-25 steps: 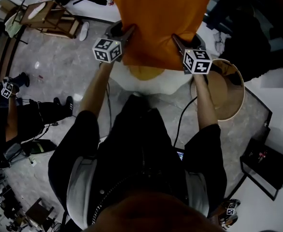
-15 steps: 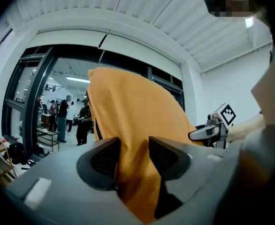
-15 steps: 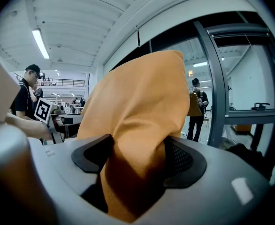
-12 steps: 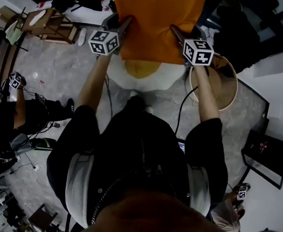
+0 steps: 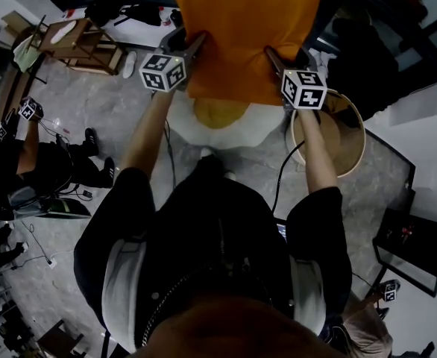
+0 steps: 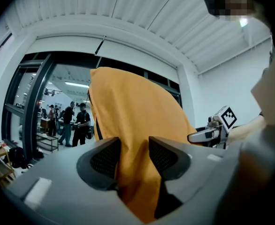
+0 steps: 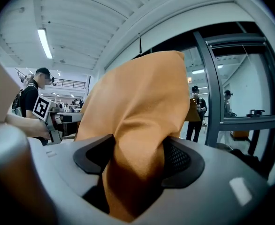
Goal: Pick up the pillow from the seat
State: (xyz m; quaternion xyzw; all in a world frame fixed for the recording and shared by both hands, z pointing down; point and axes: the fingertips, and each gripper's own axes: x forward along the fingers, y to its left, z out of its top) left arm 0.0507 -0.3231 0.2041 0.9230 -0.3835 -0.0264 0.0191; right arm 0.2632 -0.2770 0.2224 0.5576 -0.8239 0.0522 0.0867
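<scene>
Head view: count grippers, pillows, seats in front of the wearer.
Grippers: 2, left gripper shut on the orange pillow, right gripper closing its jaws with it between them
Pillows: 1
Seats: 1, the white seat
Total: 4

The left gripper [image 6: 133, 156] clamps a fold of the orange fabric pillow [image 6: 136, 109] between its two dark ribbed pads [image 6: 104, 157]. The pillow rises upright just ahead. Several people [image 6: 76, 122] stand far left behind a dark-framed glass doorway [image 6: 34, 97].
</scene>
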